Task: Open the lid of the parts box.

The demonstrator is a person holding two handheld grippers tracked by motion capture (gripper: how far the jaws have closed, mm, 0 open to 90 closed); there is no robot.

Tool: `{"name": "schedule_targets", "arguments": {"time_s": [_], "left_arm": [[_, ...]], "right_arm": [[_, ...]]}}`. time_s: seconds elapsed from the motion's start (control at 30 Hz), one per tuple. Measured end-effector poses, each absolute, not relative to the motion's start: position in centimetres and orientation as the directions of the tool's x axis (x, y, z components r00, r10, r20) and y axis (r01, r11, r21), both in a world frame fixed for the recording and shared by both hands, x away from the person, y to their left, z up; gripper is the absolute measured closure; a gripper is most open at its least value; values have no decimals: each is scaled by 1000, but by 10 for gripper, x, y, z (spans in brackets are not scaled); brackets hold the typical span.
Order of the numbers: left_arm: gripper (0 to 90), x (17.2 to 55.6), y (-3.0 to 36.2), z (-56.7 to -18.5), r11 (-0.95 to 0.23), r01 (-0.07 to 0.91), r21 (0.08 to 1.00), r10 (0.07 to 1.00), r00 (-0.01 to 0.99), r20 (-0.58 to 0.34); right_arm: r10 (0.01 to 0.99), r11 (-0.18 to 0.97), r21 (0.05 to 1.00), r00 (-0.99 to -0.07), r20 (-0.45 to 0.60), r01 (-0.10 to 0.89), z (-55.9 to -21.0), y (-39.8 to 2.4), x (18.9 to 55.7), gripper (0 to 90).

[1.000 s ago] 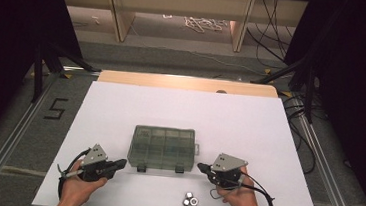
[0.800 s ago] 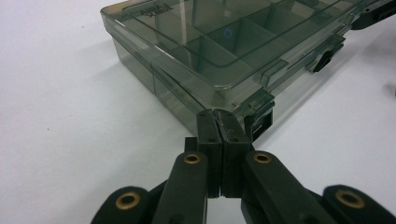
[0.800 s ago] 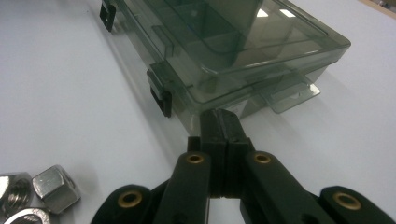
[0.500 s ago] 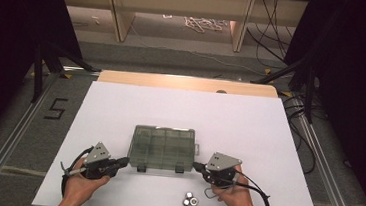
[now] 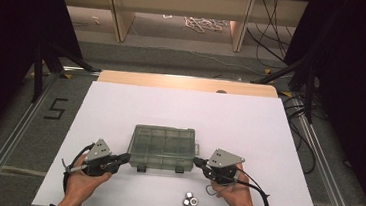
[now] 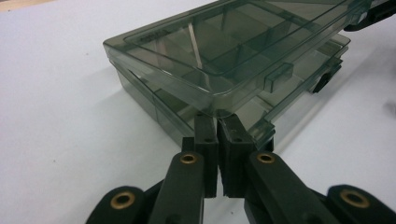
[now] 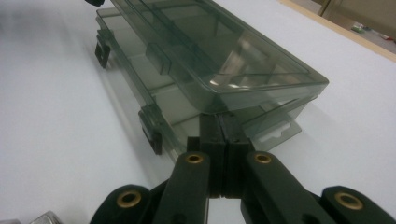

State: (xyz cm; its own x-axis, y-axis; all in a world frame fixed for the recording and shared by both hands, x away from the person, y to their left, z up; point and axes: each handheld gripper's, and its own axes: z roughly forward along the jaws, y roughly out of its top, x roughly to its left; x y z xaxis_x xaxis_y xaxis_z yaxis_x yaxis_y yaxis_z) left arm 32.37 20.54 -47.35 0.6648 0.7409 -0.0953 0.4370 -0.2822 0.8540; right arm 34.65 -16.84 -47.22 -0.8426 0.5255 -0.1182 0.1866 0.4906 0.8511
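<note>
You had two small metal nuts [image 5: 190, 200] lying together near the front edge of the white worktop [image 5: 180, 113]. Beyond the worktop's far wooden edge [image 5: 188, 83], a tangle of pale cord [image 5: 209, 24] lay on the floor, with black cables [image 5: 273, 25] trailing to its right.

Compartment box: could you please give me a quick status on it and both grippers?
Left gripper and right gripper shut, tips wedged under lid corners. Compartment box lid slightly raised, latches undone. Two nuts lie near, not in the way.
</note>
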Motion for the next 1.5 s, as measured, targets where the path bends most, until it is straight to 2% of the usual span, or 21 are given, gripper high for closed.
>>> {"name": "schedule_targets", "arguments": {"time_s": [0.17,0.27,0.37,0.43,0.6,1.5], "left_arm": [[860,330,206,-469,-287,416,863,744,665,-73],[853,332,204,-469,-224,442,869,752,645,-134],[851,335,203,-465,-247,418,874,751,652,-100],[850,336,202,-463,-210,432,877,761,636,-131],[854,340,200,-458,-234,414,880,754,649,-105],[881,369,195,-449,-208,407,890,787,609,-95]], "right_arm": [[531,476,861,-838,-122,177,-469,-168,349,897],[541,462,869,-833,-118,177,-467,-168,351,891],[548,448,876,-829,-112,178,-465,-169,353,890],[553,432,886,-826,-111,170,-463,-169,356,888],[567,414,896,-815,-118,159,-460,-168,358,888],[605,357,924,-787,-119,134,-449,-161,378,887]]}}
